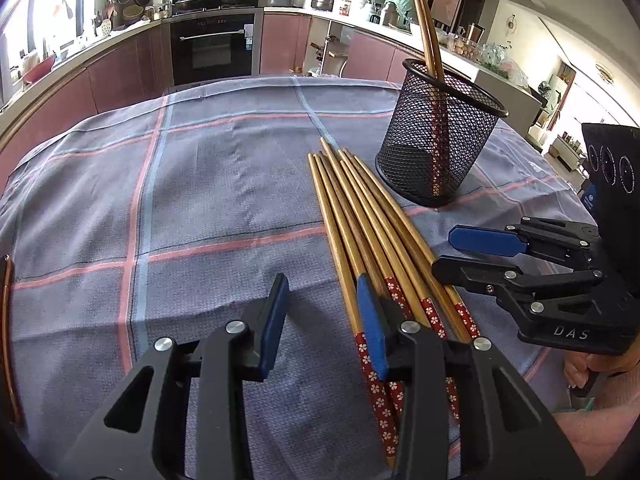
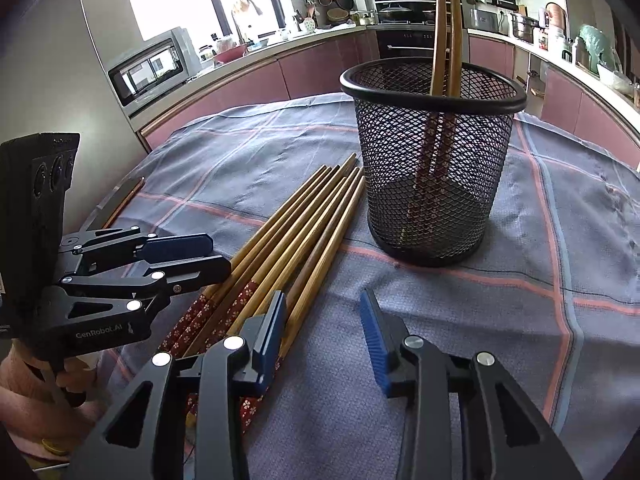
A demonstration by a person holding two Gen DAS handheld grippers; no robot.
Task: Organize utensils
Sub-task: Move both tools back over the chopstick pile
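Now, left gripper [image 1: 326,316]: angled downward, fingers parted, empty, loose chopsticks [image 1: 372,236] under its right finger.
Right gripper [image 2: 324,332]: angled downward, fingers parted, empty, mesh holder [image 2: 432,168] ahead.

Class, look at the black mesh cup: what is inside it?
The mesh cup holds two chopsticks, leaning, plain ends up, patterned ends down. Nothing else shows through the mesh; the floor's far side is hard to see.
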